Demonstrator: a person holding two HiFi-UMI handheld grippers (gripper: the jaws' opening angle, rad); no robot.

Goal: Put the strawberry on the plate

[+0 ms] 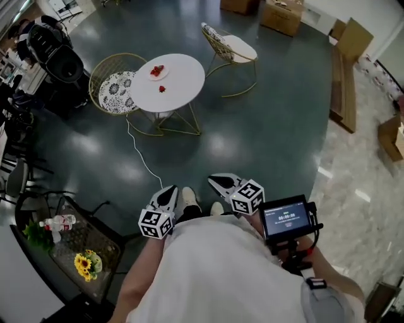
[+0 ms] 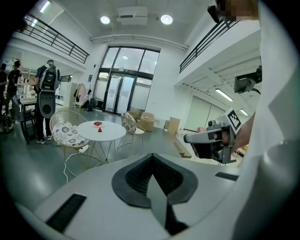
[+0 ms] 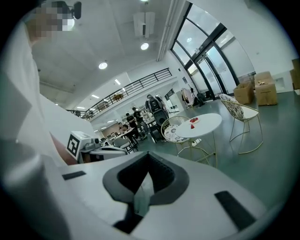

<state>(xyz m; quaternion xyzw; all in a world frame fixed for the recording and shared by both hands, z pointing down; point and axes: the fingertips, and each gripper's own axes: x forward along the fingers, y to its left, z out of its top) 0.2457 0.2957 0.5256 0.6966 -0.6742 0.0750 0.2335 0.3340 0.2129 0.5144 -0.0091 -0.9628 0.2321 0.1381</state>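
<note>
Far ahead stands a round white table (image 1: pixel 183 82) with a small plate (image 1: pixel 165 76) holding red strawberries. A single loose strawberry (image 1: pixel 162 89) lies on the tabletop just in front of the plate. The same table (image 2: pixel 110 132) and loose strawberry (image 2: pixel 99 130) show small in the left gripper view, and the table (image 3: pixel 208 123) shows in the right gripper view. My left gripper (image 1: pixel 169 192) and right gripper (image 1: pixel 218 182) are held close to my body, well short of the table. Both are shut with nothing between the jaws.
Two wire chairs (image 1: pixel 113 85) (image 1: pixel 230 47) flank the table, and a white cable (image 1: pixel 142 158) trails across the dark floor towards me. Cardboard boxes (image 1: pixel 281 16) stand at the back. A low table with flowers and a bottle (image 1: pixel 76 246) is at my left. People (image 2: pixel 47 93) stand at the left.
</note>
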